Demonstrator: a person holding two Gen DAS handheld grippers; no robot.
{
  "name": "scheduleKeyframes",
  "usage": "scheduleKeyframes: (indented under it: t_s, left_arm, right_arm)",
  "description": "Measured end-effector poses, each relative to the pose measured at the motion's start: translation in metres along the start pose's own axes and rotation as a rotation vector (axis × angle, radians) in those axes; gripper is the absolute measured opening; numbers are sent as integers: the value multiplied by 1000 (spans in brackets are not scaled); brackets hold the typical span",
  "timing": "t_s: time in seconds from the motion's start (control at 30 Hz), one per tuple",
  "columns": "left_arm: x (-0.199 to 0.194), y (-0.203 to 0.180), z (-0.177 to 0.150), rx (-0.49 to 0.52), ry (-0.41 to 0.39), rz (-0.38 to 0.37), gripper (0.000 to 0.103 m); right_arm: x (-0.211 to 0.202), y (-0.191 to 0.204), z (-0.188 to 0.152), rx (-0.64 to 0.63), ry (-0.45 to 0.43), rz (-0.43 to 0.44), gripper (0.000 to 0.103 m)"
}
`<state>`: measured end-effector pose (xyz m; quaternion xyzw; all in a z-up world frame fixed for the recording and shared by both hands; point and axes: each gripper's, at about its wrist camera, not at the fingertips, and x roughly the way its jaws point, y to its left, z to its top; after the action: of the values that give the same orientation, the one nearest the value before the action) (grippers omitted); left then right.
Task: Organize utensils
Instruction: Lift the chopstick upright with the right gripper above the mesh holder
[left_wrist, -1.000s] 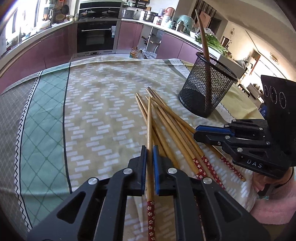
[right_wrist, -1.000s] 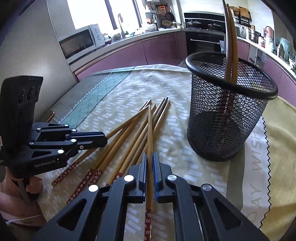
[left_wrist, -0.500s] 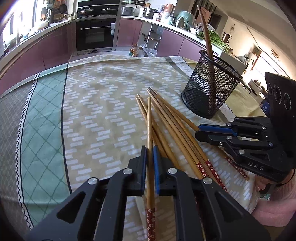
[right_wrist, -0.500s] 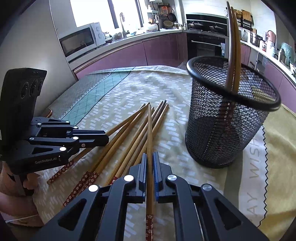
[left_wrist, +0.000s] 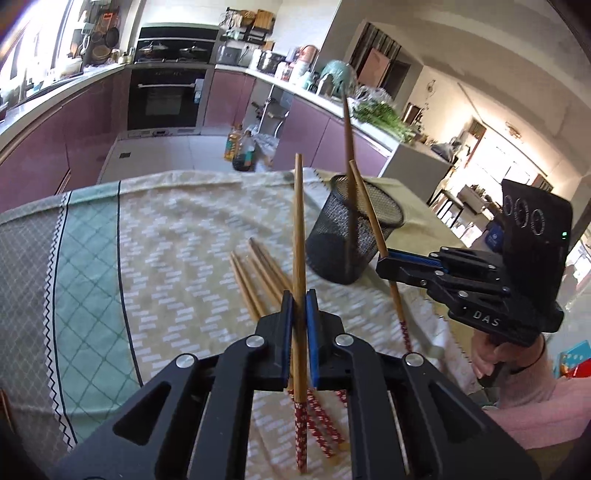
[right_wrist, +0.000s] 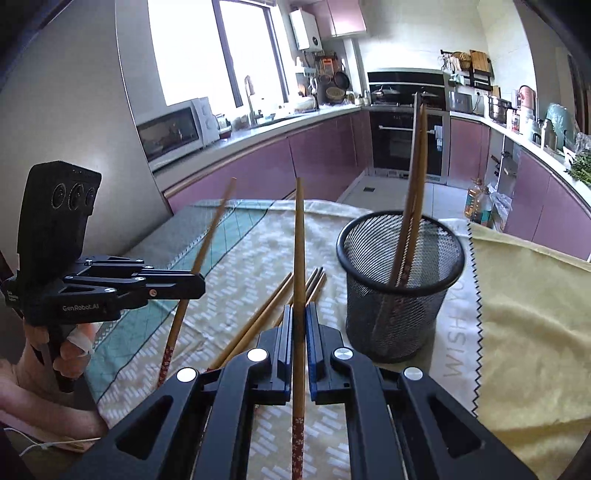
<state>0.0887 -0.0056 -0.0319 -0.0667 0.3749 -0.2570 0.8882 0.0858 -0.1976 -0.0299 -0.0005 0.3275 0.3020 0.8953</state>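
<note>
My left gripper (left_wrist: 299, 300) is shut on a wooden chopstick (left_wrist: 298, 221) with a red flowered end, held off the table with its tip tilted up. In the right wrist view my right gripper (right_wrist: 300, 314) is shut on a second chopstick (right_wrist: 299, 240), raised the same way. Each gripper shows in the other's view: the right one (left_wrist: 382, 264) beside the black mesh holder (left_wrist: 332, 251), the left one (right_wrist: 199, 286) further left. The holder (right_wrist: 424, 317) has two chopsticks (right_wrist: 415, 166) standing in it. Several loose chopsticks (left_wrist: 255, 280) lie on the cloth below.
A patterned tablecloth (left_wrist: 166, 240) with a green band covers the table, and a yellow cloth (right_wrist: 524, 295) lies right of the holder. The person's hands (left_wrist: 484, 354) grip the handles near the table edge. Purple kitchen cabinets and an oven stand behind.
Both grippers have risen from the pile, each carrying its chopstick up off the cloth. The chopstick tips now point above the table's far edge.
</note>
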Motion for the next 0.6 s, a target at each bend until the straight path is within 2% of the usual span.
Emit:
scheduleKeyframes:
  t_s: [0.23, 0.3, 0.6]
  left_arm:
    - [-26, -15, 13, 24, -64, -45, 8]
    - [-29, -18, 17, 31, -85, -35, 8]
    - [-33, -34, 48, 36, -156, -91, 8]
  right_arm:
    - [-25, -10, 9, 26, -80, -1, 6]
    - [-30, -12, 11, 32, -99, -4, 6]
    - [-55, -26, 32, 36, -185, -26, 6]
